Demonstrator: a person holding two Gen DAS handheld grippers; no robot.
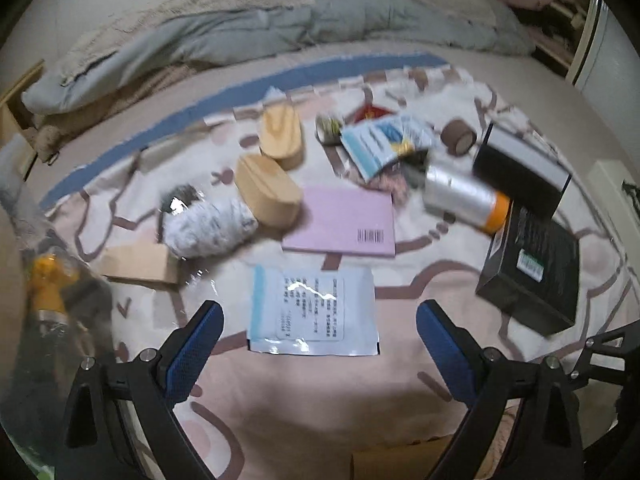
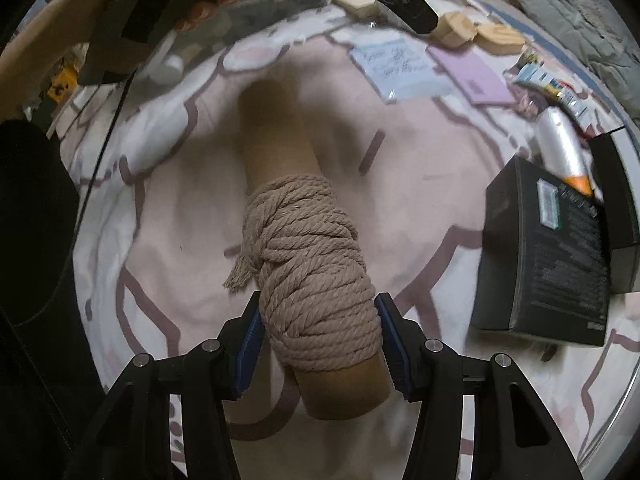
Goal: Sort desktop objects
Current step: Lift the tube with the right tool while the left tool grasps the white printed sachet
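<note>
My right gripper is shut on a spool of beige rope wound on a cardboard tube, held above the pink patterned blanket. My left gripper is open and empty, hovering just in front of a white-and-blue sachet. Beyond the sachet lie a pink booklet, two wooden oval blocks, a crumpled plastic bag, a silver tube with an orange cap and two black boxes.
A brown tape roll, blue-white packets and a flat wooden block lie on the blanket. A clear bin wall stands at the left. Grey bedding is piled behind. The person's hand shows top left.
</note>
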